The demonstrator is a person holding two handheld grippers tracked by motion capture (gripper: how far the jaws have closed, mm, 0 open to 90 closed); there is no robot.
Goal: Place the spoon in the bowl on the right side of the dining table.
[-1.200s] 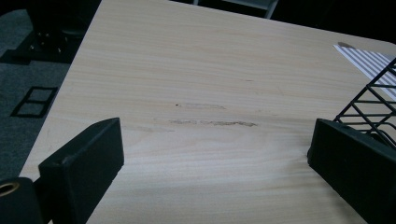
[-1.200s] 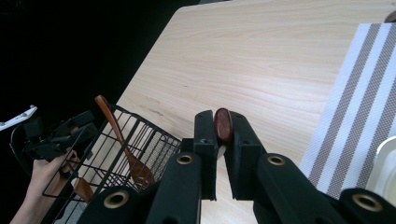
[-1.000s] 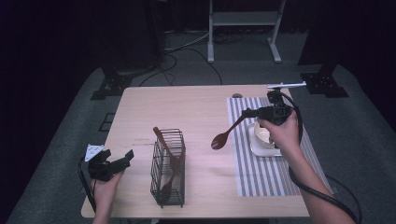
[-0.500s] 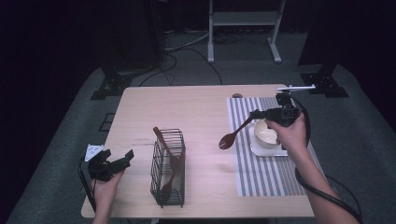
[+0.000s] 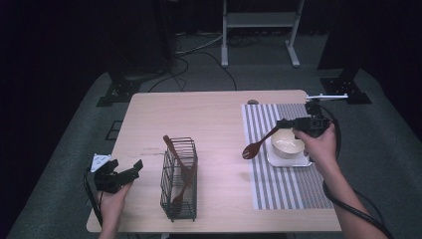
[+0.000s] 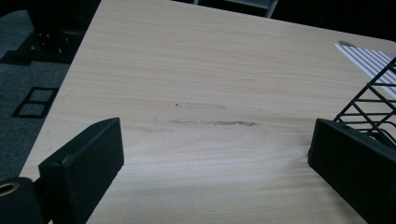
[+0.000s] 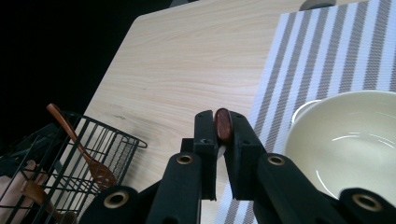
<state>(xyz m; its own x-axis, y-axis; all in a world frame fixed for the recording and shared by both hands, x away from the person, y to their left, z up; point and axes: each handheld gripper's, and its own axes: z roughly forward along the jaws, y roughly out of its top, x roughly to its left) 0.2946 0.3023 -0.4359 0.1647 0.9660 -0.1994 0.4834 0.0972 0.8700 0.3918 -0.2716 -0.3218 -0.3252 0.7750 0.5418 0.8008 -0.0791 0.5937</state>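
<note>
The right gripper (image 5: 284, 123) is clamped on the handle of a brown wooden spoon (image 5: 258, 144), the handle's end showing pinched between the pads (image 7: 204, 135) in the right gripper view; the spoon slopes down and away from the jaws so that its bowl hangs over the near-left edge of the striped placemat (image 5: 288, 191), just left of the cream bowl (image 5: 288, 143); against the frames of a second ago the spoon has drifted toward the person and a little lower, from beside the bowl's far side to level with its front, the grip unchanged; I judge the spoon is being brought in to be laid beside the bowl on the placemat, with the setting-down and release not yet done; well to the left of the bowl the wire basket (image 5: 179, 180) holds more wooden utensils; farther left again, the left gripper (image 5: 124, 172) rests with jaws spread and nothing between them.
</note>
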